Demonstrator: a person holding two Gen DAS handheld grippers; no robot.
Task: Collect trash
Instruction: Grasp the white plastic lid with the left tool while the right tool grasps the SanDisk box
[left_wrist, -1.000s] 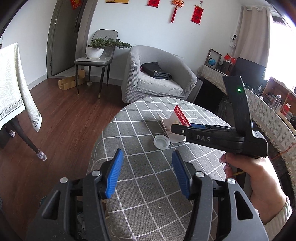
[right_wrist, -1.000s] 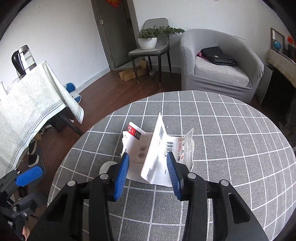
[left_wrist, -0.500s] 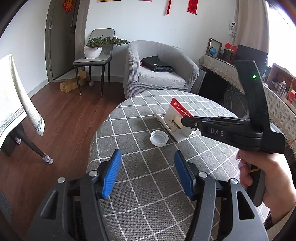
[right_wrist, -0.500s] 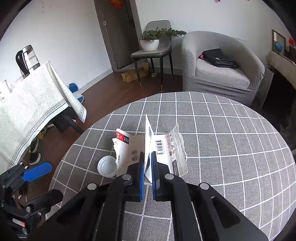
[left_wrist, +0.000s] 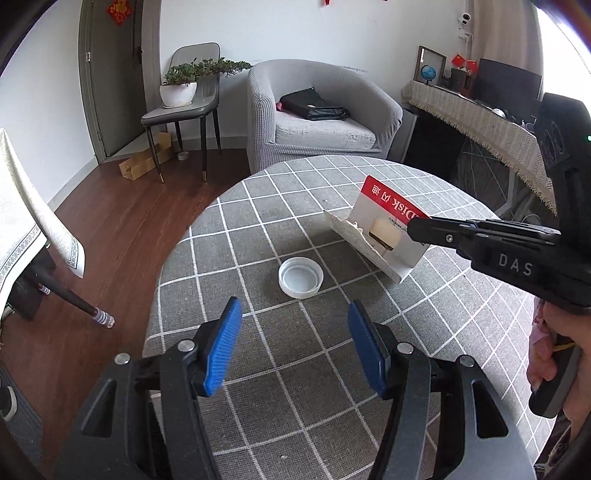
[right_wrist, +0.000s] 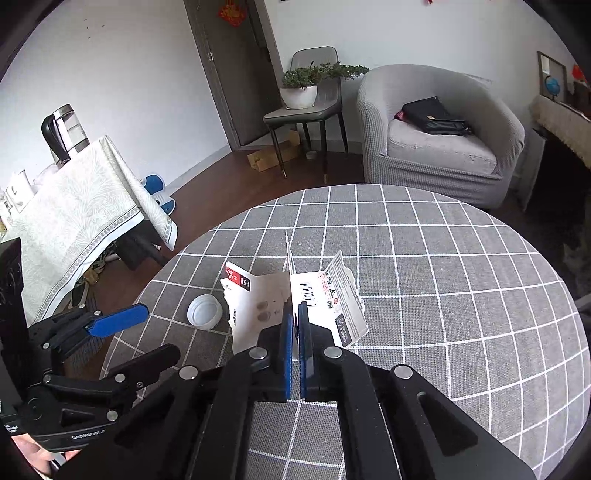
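A torn white card package (right_wrist: 325, 295) with a red top and a barcode is pinched at its middle fold by my right gripper (right_wrist: 294, 314), which is shut on it. In the left wrist view the package (left_wrist: 384, 225) shows just above the table, with the right gripper (left_wrist: 415, 229) coming in from the right. A white plastic bottle cap (left_wrist: 300, 277) lies open side up on the round table; it also shows in the right wrist view (right_wrist: 205, 312). My left gripper (left_wrist: 293, 328) is open and empty, hovering just short of the cap.
The round table has a grey checked cloth (left_wrist: 258, 221). Beyond it stand a grey armchair (left_wrist: 317, 118) with a black bag, and a chair with a potted plant (left_wrist: 181, 88). A second table with a pale cloth (right_wrist: 74, 221) stands to the left.
My right gripper shut on the card package and has lifted it slightly. My left gripper moved closer to the bottle cap and stayed open.
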